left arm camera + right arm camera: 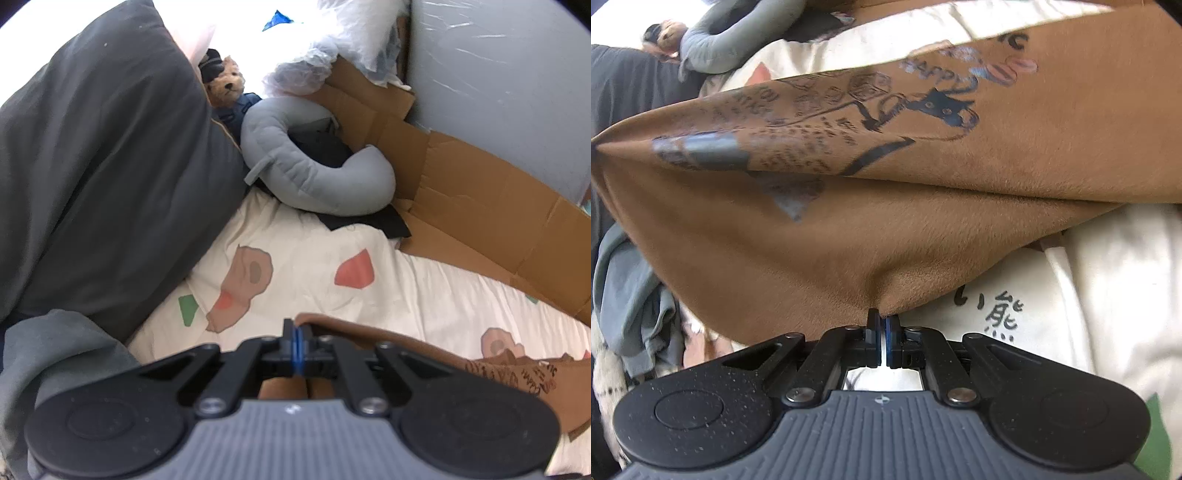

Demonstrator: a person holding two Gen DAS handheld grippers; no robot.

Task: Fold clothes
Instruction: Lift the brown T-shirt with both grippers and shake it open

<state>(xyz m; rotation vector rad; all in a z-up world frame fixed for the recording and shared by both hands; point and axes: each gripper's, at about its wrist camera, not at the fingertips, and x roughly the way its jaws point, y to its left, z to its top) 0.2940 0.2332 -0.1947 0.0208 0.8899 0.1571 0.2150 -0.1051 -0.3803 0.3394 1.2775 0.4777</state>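
A brown fleece garment [923,155] with dark printed drawings and lettering lies across a cream bedspread [306,273]. In the right wrist view it fills most of the picture, bunched into a fold. My right gripper [884,320] is shut on the garment's near edge, which puckers at the fingertips. In the left wrist view the same brown garment [406,339] runs off to the right. My left gripper [297,326] is shut on a corner of its edge, held just above the bedspread.
A dark grey pillow [96,166] rises at the left, with a teddy bear [227,83] and a grey curved cushion [314,177] behind. Flattened cardboard [480,206] lines the wall at right. A grey-green cloth [631,288] and a cream garment with black lettering [1052,295] lie nearby.
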